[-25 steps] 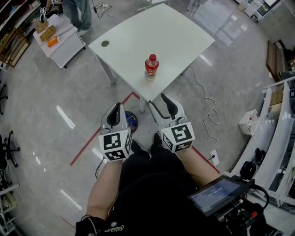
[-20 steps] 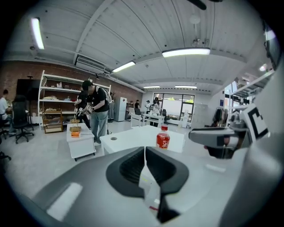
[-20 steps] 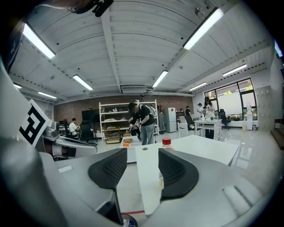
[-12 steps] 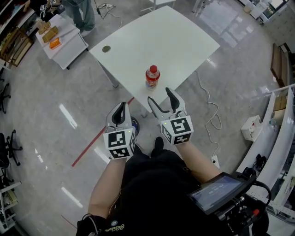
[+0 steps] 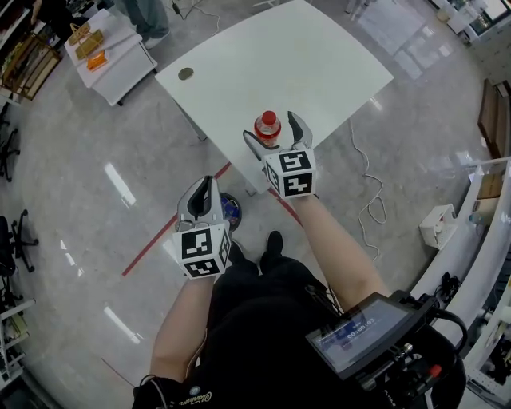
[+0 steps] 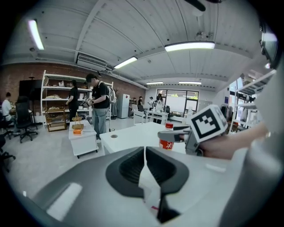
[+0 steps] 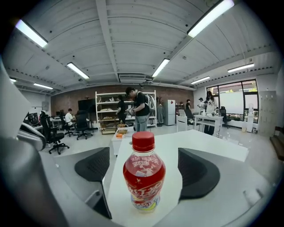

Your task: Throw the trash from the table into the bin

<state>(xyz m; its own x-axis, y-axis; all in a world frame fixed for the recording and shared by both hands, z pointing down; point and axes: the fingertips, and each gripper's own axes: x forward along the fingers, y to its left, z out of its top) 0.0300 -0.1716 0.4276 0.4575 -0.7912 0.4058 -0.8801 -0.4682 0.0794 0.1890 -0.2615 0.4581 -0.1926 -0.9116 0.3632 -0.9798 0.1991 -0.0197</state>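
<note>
A plastic bottle (image 5: 267, 127) with a red cap and red label stands upright near the front corner of the white table (image 5: 311, 56). My right gripper (image 5: 276, 134) reaches over the table edge. Its jaws are opening wide, one on each side of the bottle. In the right gripper view the bottle (image 7: 143, 175) stands between the two dark pads (image 7: 92, 165), with a gap on both sides. My left gripper (image 5: 205, 188) hangs lower, over the floor to the left of the table corner, shut with nothing in it. From there the bottle (image 6: 166, 138) shows ahead to the right.
A dark blue round object (image 5: 229, 209) lies on the floor by the table leg. Red tape (image 5: 164, 236) runs across the floor. A low white side table (image 5: 108, 56) with small items stands far left, with a person (image 5: 148, 17) beside it. A cable (image 5: 370, 196) trails right.
My right gripper has gone forward over the table edge to the bottle and its jaws have spread wider. The left gripper has edged forward a little, still shut.
</note>
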